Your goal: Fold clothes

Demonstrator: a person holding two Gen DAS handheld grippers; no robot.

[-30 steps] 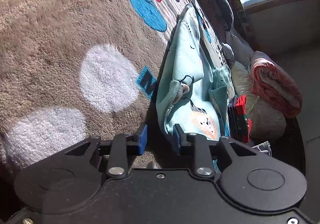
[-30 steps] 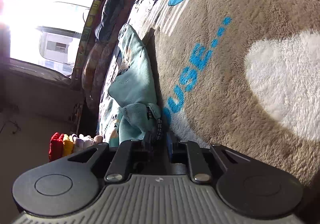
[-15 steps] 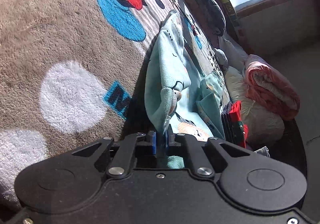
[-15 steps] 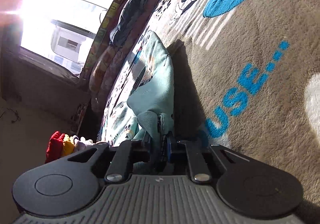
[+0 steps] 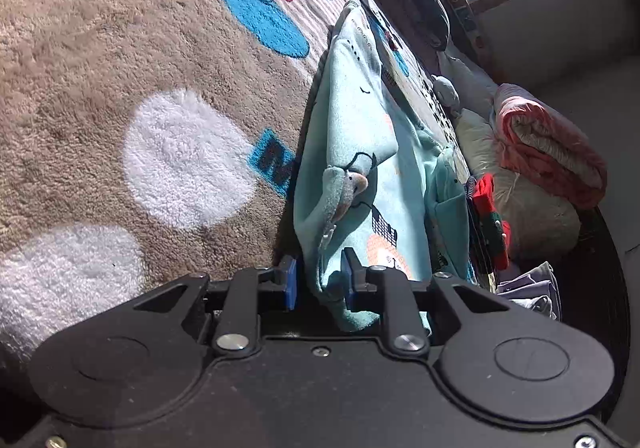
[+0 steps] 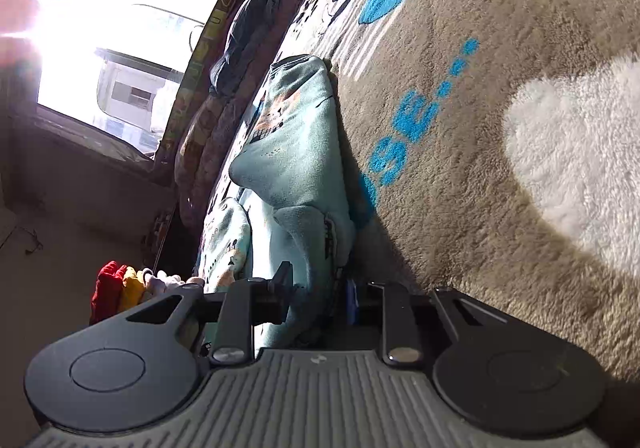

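Left wrist view shows the left gripper (image 5: pixel 319 284) low in the middle, at six o'clock. Its two blue pads (image 5: pixel 291 282) are spread apart, and an end of the light blue garment (image 5: pixel 360 152) hangs between them. The pads do not squeeze it. It looks like the cloth has just been let go, or is about to be pinched; the pictures cannot say which.

The garment lies on a fuzzy brown blanket (image 5: pixel 100 68) with cartoon mouse pictures. It runs from six o'clock up toward twelve o'clock in a long bunched strip. It is probably laid out long like this so each end can be lifted and brought over for a fold.

In the right wrist view, the right gripper (image 6: pixel 318 290) is also at six o'clock. Its fingers are spread too, with the other end of the garment (image 6: pixel 296 152) between them.

There is one blue garment and there are two grippers. A pink rolled blanket (image 5: pixel 548 152) sits at three o'clock. One bright window (image 6: pixel 116 48) shines at ten o'clock in the right wrist view.
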